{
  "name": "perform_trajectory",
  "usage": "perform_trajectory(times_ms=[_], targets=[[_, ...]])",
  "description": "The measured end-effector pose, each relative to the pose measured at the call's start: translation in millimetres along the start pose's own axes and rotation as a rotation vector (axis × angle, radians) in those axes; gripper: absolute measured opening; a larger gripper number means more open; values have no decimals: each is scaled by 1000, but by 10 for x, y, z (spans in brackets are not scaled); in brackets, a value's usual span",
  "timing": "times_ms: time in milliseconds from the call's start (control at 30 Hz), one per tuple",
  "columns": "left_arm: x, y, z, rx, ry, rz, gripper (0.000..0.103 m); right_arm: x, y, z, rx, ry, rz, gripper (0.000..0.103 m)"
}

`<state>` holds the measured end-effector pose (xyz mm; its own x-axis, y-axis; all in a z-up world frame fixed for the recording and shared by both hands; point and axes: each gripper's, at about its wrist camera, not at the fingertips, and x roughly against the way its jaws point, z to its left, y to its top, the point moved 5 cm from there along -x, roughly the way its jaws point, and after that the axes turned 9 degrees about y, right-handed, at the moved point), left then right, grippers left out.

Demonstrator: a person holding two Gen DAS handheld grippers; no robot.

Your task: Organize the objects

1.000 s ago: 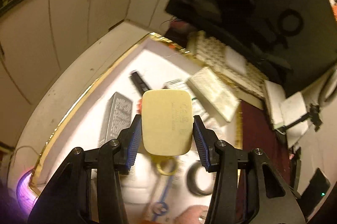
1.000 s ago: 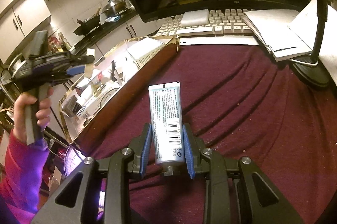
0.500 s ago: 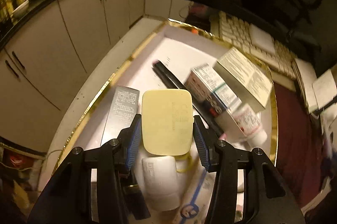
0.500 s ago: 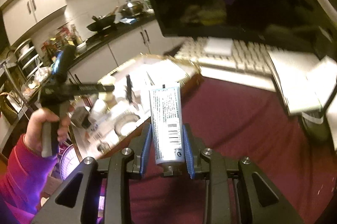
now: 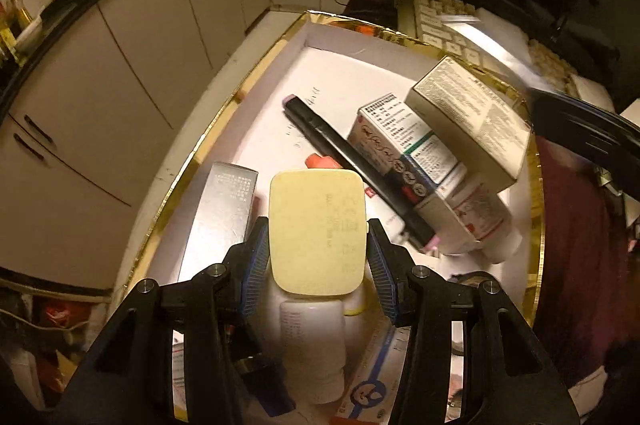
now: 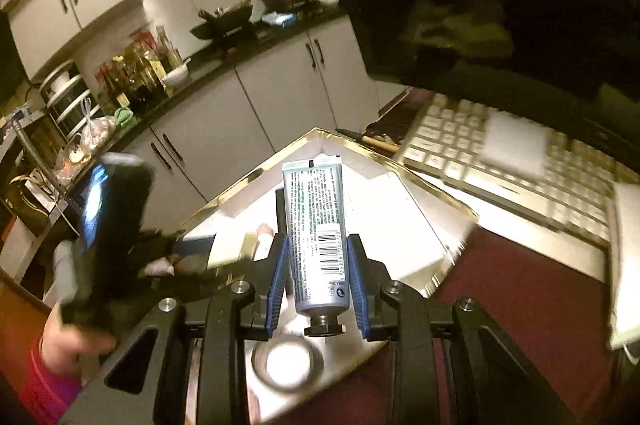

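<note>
In the left wrist view my left gripper (image 5: pixel 317 229) is shut on a pale yellow, round-cornered flat case (image 5: pixel 316 201), blue pads on its two long sides. It hangs over the near end of a white tray with a gold rim (image 5: pixel 248 85). In the right wrist view my right gripper (image 6: pixel 317 245) is shut on a silver-blue tube (image 6: pixel 314 201) with a barcode, its black cap toward the camera. The tube hovers over the tray's near edge (image 6: pixel 436 281). A hand in a red sleeve holds the left gripper (image 6: pixel 108 225) at the tray's left side.
The tray holds a black marker (image 5: pixel 352 181), a silver box (image 5: pixel 224 213), two medicine boxes (image 5: pixel 404 145), a white bottle (image 5: pixel 312 345) and a tape roll (image 6: pixel 288 361). A beige keyboard (image 6: pixel 500 165) and a dark monitor lie behind. Maroon cloth (image 6: pixel 520 305) covers the desk on the right.
My right gripper has carried the tube left and up, from over the maroon cloth to above the tray. The left gripper has tipped further down over the tray, still gripping the yellow case.
</note>
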<state>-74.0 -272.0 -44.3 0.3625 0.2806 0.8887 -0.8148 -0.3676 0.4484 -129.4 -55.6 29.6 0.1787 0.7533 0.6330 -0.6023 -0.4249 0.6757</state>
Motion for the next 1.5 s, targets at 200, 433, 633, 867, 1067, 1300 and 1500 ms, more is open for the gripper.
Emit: perform_trajectory(times_ms=[200,433,633,867,1067,1300,1500], targets=[[11,1,98,22,16,-10,48,-620,255,-57,28,-33,103,28],[-180,-68,150,39,-1,48,49,-1091,419,-30,48,-55,147,28],[-106,-128,99,6,13,-1,49,-1327,437,-83,67,-101,170,28],[-9,-154,99,-1,34,-40,49,-1461,437,-109,96,-133,181,29],[55,-208,53,-10,43,-49,49,-1493,414,-109,108,-127,204,29],[93,-245,-28,-13,47,-66,49,-1174,462,-31,73,-67,89,65],[177,-336,-93,-10,43,-85,49,-671,313,102,51,-34,3,72]])
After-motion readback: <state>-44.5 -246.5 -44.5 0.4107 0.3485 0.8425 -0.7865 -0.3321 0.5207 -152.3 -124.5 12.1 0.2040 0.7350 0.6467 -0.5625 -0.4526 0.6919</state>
